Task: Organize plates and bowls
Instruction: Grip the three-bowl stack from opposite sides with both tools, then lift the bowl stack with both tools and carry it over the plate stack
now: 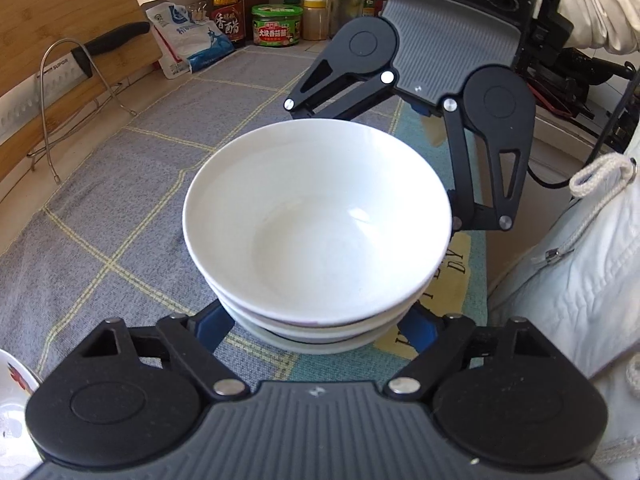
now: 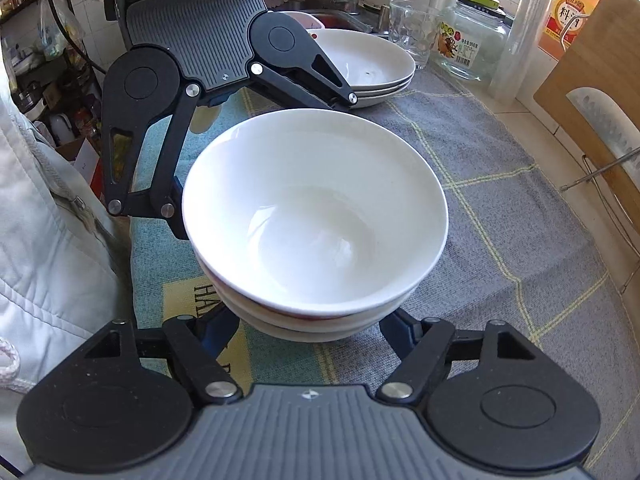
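At the far left a black-handled knife lay in a wire rack against a wooden cutting board, with a salt bag, a dark vinegar bottle and a green-lidded jar lined up behind along the wall. In the middle, a stack of white bowls sat nested upright on the grey checked cloth, its near side over the blue-and-yellow lettered mat. The left gripper reached in from one side, its jaws spread wide around the base of the stack; the bowls hid the blue fingers' tips, so I could not tell whether they pressed. The right gripper faced it from the opposite side, its jaws likewise wide about the stack's base, contact hidden. To the right stood a person's pale jacket. From the right wrist camera, a stack of white plates rested well apart behind the bowls, beside a glass tumbler.
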Tool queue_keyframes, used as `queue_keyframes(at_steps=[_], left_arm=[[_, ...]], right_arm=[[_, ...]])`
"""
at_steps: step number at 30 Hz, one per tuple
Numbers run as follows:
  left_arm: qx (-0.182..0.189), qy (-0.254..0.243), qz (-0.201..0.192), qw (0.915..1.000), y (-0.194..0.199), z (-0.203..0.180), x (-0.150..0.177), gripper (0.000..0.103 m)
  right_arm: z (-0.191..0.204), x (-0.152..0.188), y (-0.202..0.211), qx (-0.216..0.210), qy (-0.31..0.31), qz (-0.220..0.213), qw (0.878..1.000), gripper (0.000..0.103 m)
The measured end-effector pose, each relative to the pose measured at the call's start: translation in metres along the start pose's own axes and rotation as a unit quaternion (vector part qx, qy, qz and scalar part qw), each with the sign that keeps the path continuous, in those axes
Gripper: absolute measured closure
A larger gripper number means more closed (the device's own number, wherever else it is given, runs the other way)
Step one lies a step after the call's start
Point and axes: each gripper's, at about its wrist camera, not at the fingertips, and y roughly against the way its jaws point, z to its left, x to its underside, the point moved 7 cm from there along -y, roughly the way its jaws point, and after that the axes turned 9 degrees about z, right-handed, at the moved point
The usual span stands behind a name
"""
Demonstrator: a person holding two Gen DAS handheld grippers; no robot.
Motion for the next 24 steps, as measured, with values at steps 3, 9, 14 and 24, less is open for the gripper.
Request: queue_keyframes(at_steps=[3,9,14,24], left_arm=[[0.005,-0.008,-0.001,1.0000,-0.001,0.001,0.000,0.016],[0.010,-0.007,0.001,0.9999,-0.002,0.001,-0.002,0.016],[0.006,0.000,-0.001,1.0000,0.000,0.000,-0.001,0.016],[-0.022,0.023,-0.028,0.9991,0.037,0.008,0.006,0.016]], right_arm=[[0.000,-0.001,-0.001,-0.002,-0.003,0.001,1.000,0.022],[-0.001,-0.003,-0.003,-0.008,-0.005,0.002,1.000,0.019],[-0.002,-0.005,-0.002,-0.013,-0.008,0.006,1.000,0.020],[-0.001,-0.040,0.017,-0.008,0.030,0.002,1.000,0.020]])
